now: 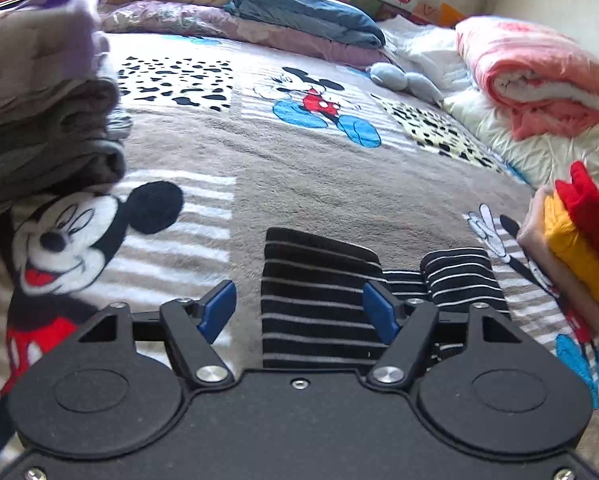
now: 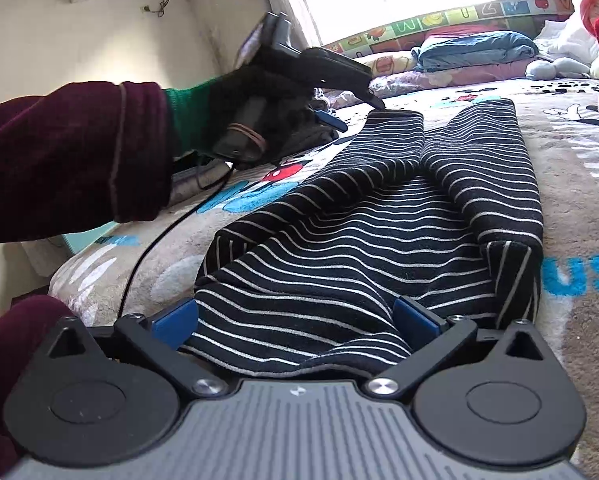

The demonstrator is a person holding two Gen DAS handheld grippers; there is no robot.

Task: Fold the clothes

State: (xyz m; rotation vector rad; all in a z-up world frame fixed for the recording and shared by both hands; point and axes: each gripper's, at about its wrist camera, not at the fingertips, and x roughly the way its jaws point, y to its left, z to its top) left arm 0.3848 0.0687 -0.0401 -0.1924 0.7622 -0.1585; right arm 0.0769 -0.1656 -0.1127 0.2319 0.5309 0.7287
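Black trousers with thin white stripes (image 2: 359, 224) lie flat on the Mickey Mouse blanket (image 2: 579, 184). My right gripper (image 2: 295, 320) is open at the waist end, its blue pads either side of the cloth edge. My left gripper (image 1: 299, 310) is open over the end of the left leg (image 1: 311, 280), its pads apart above the cloth. The right wrist view shows it from the side (image 2: 351, 110) at the far cuff, held in a gloved hand. The second leg (image 1: 459, 280) lies to the right.
A stack of folded grey and purple clothes (image 1: 39, 112) stands at the left. Folded red and yellow clothes (image 1: 583, 236) sit at the right. Pillows and quilts (image 1: 299, 12), a pink blanket (image 1: 539, 76) and a grey soft toy (image 1: 403, 80) lie at the head of the bed.
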